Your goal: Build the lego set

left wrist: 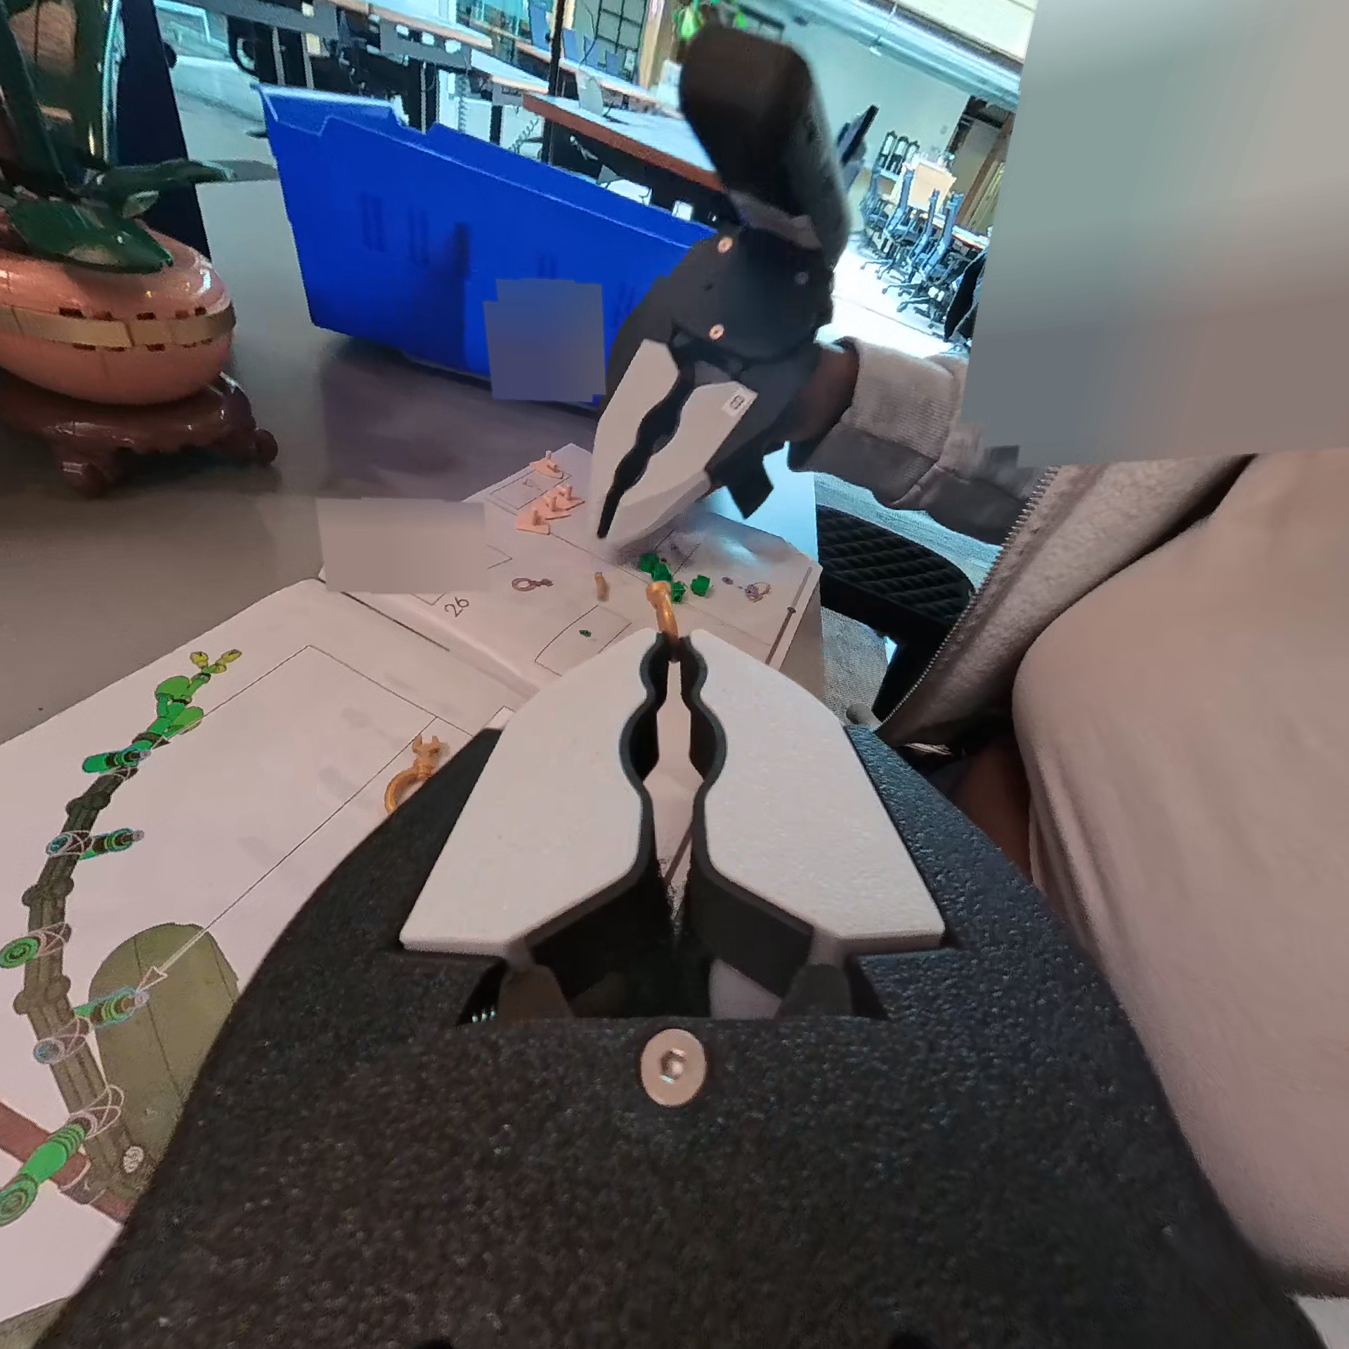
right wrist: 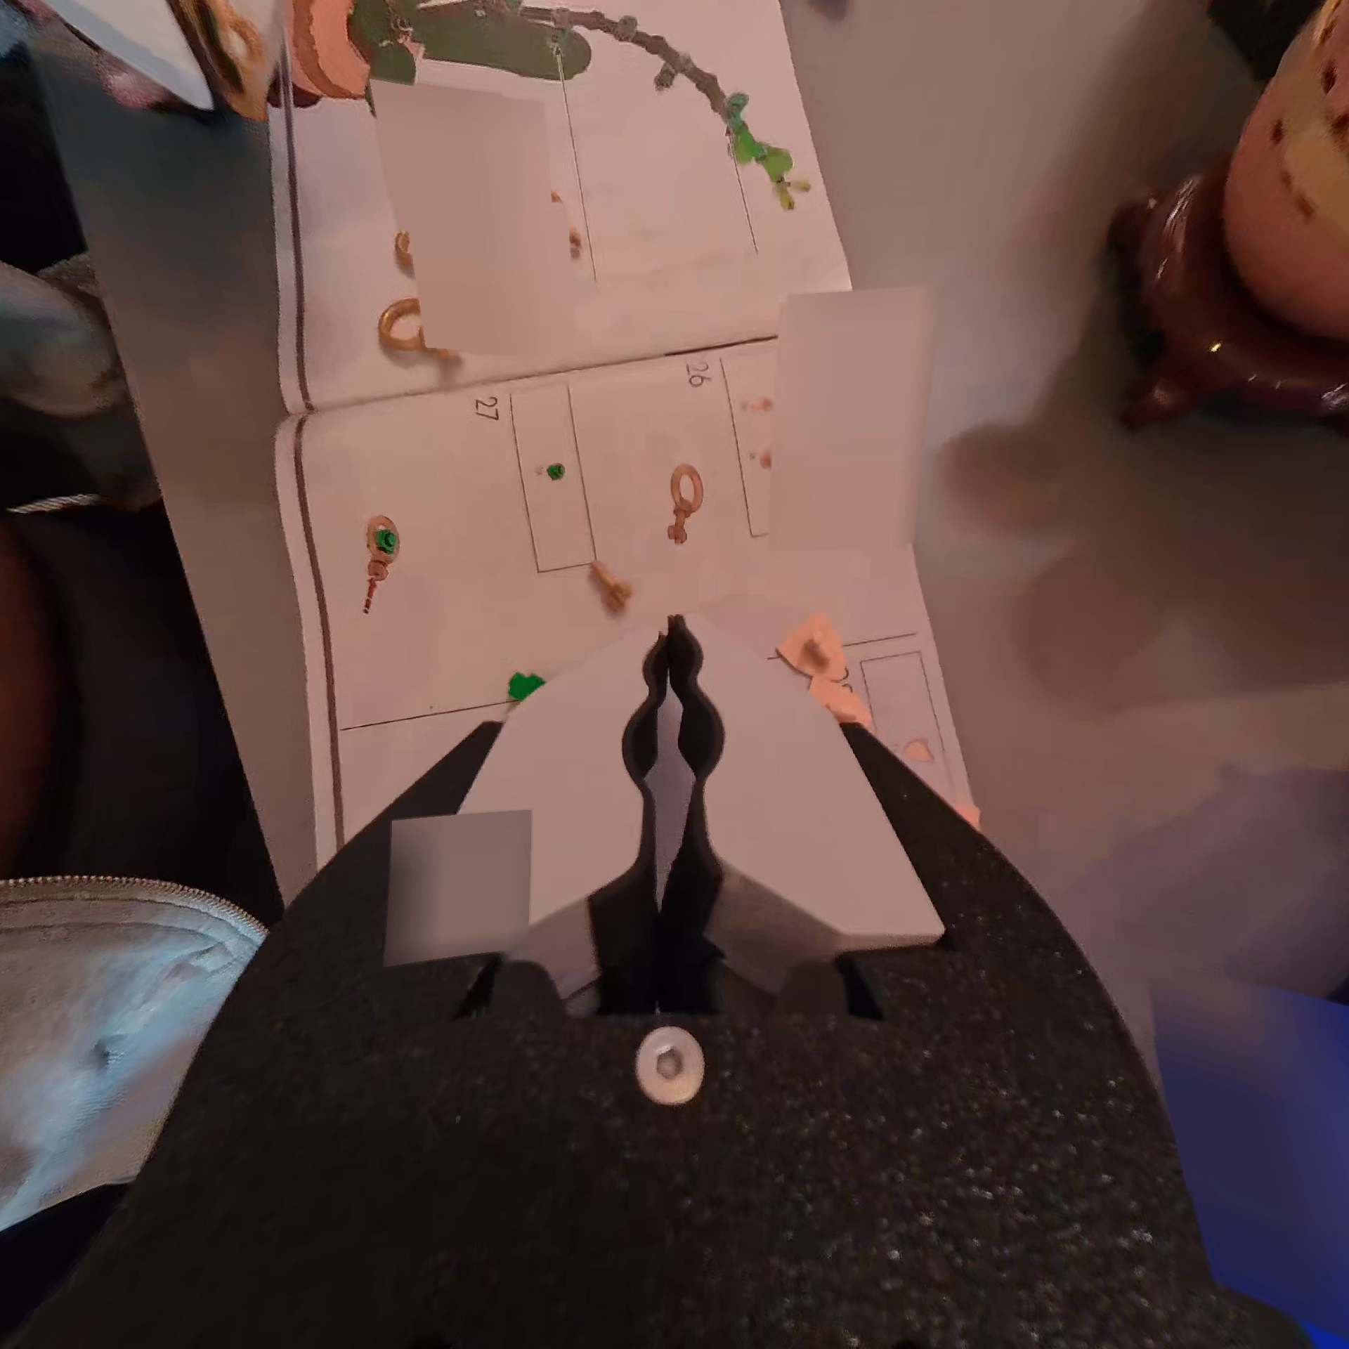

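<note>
The left gripper (left wrist: pixel 675 646) is raised above the open instruction booklet (left wrist: pixel 306 701), its jaws clamped on a small gold ring-ended piece (left wrist: pixel 659 602) whose loop sticks out past the tips. The right gripper (right wrist: pixel 675 628) has its jaws pressed together with nothing between them that I can see, tips down close to the booklet page nearest the tabletop's (left wrist: pixel 146 555) edge by the person, among the loose parts. The step in hand looks like fitting a green stud into the held ring, so a good way would be to part the right jaws just enough to straddle one green stud (left wrist: pixel 701 584), pinch it by its sides so the stud end stays free, and keep the left hand still with the ring's opening turned toward the incoming piece; pressing straight along the ring's axis should avoid twisting the gold piece out of its narrow grip. Sliding the jaws flat over the paper risks scattering the cluster. By count: one gold piece held, one more small gold pin (right wrist: pixel 612 584) lying loose on the page, roughly five green studs in a cluster, though they overlap and the exact number is hard to tell, and about four peach petal-like pieces (left wrist: pixel 551 504) farther along the page toward the blue bin (left wrist: pixel 438 241). One blue bin stands at the far side of the tabletop, and one built pink pot with green leaves (left wrist: pixel 109 292) stands toward the far left corner
</note>
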The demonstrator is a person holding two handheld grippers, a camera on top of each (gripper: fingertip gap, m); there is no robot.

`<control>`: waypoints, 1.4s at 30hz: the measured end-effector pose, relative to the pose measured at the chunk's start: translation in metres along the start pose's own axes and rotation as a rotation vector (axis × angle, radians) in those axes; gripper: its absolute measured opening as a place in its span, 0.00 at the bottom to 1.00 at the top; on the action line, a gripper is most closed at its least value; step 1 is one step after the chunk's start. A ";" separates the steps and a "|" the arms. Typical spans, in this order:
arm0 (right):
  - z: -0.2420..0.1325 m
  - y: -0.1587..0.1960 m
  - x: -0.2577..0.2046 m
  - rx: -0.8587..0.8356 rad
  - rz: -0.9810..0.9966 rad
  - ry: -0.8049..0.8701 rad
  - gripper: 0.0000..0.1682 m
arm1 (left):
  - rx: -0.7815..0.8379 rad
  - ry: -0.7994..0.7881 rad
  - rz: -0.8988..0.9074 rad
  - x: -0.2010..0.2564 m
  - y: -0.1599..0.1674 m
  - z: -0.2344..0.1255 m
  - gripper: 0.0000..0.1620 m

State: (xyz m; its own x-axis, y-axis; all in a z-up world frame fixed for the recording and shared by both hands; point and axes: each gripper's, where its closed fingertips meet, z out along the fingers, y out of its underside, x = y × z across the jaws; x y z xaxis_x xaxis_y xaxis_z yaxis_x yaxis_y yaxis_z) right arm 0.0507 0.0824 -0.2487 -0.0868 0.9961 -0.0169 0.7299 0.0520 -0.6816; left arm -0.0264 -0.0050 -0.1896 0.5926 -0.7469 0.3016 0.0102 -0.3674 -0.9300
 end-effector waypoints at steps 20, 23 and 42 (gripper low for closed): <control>0.024 -0.002 -0.026 -0.186 -0.148 -0.260 0.01 | -0.025 0.015 -0.007 0.003 0.004 0.003 0.01; 0.024 -0.009 -0.026 -0.069 -0.103 -0.262 0.00 | -0.017 0.004 -0.007 0.001 0.003 0.003 0.01; 0.022 0.001 -0.024 -0.207 -0.109 -0.195 0.00 | -0.027 0.012 -0.001 0.005 0.004 0.006 0.01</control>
State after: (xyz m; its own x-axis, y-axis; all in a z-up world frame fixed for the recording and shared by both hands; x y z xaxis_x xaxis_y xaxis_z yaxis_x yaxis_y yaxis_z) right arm 0.0383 0.0566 -0.2647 -0.2863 0.9524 -0.1051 0.8301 0.1917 -0.5237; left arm -0.0184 -0.0069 -0.1933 0.5832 -0.7529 0.3051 -0.0113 -0.3831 -0.9236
